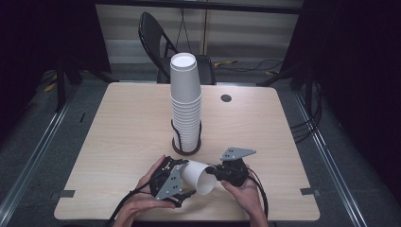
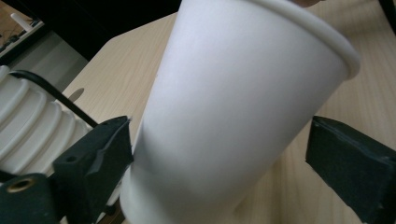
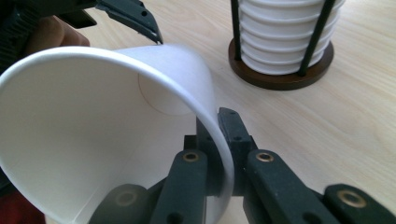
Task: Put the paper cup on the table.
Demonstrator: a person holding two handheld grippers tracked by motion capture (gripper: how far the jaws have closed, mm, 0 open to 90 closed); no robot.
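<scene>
I hold one white paper cup (image 1: pixel 196 176) on its side, just in front of the cup stack (image 1: pixel 185 106), on the near side of the wooden table (image 1: pixel 123 123). My right gripper (image 1: pixel 211 171) is pinched tight on the cup's rim wall, one jaw inside the mouth and one outside; the right gripper view shows the wall squeezed between the pads. My left gripper (image 1: pixel 182 166) sits around the cup's base end with its jaws spread. In the left gripper view the left pad is at the cup wall and the right pad stands clear, so no grip there. The cup hangs off the table, carried by the right pinch alone.

The stack stands upright in a dark wire holder with a round brown base (image 3: pixel 280 70), behind the cup and apart from it.

Likely step: handing the cup over to one gripper, then putting it on the stack or setting it down. To do it well: keep the rim pinch light enough not to crease the paper, pull the left jaws straight back off the base without dragging the wall, and keep the cup clear of the stack so the tall column doesn't get knocked.
</scene>
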